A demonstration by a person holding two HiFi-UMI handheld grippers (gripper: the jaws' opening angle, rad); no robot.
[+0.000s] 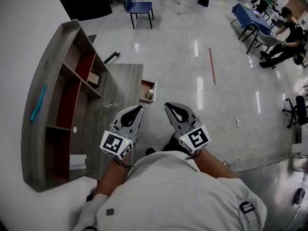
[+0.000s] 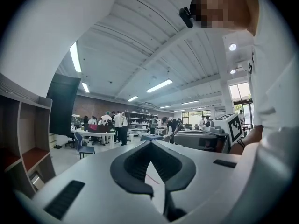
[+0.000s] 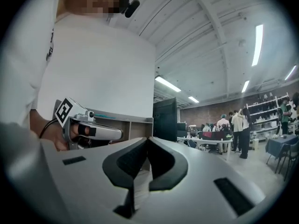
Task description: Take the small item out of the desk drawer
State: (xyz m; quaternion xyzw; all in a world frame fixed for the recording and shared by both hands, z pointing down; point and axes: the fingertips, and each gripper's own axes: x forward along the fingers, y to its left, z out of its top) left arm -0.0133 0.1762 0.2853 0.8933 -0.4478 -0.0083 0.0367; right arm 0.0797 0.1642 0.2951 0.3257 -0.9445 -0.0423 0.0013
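Small item (image 1: 150, 92) in the open drawer (image 1: 145, 85); left claw (image 1: 139, 109) and right claw (image 1: 168, 105) both tight together, empty.

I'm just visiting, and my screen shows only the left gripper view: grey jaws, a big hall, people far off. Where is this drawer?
Observer: The head view shows it. The drawer stands pulled out from the grey desk, just ahead of the left gripper.
Operator: Is there anything in it?
Observer: One small pale round item, at the drawer's outer end.
Operator: And the other gripper, has it got hold of anything?
Observer: No. The right gripper has its jaws together on nothing, short of the drawer.
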